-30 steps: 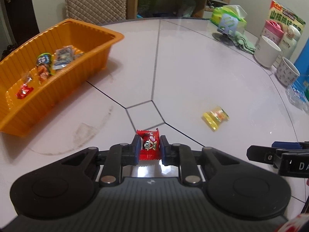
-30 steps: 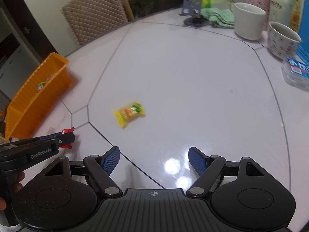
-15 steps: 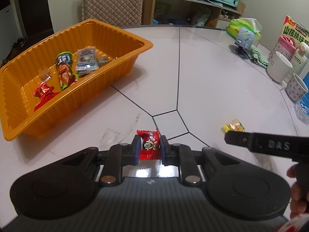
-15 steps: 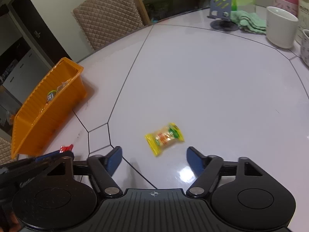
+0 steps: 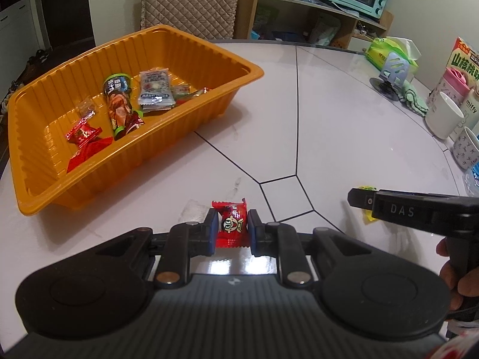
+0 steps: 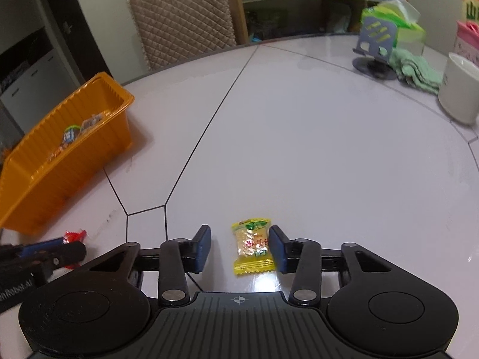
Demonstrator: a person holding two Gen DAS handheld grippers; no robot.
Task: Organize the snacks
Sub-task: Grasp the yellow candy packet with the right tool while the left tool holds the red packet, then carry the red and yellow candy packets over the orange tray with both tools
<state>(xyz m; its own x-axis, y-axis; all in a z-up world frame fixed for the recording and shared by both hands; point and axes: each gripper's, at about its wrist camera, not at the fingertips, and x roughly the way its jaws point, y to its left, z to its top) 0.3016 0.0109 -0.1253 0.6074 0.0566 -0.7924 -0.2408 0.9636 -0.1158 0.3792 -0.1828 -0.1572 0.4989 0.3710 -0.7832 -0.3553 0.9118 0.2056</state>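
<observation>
Already several snacks lie in the orange tray, which sits on the table to the left: a red candy, a tall dark packet, a pale sachet and some smaller wrappers. Two pieces are left outside it, by my reading. The left gripper is clamped on a red candy, held just above the table and well short of the tray, pointing roughly at its near corner. The right gripper is low at the table with its jaws apart, straddling a yellow candy; the right pad looks just beside the wrapper, the left pad stands clear. Both candies have yet to reach the tray.
</observation>
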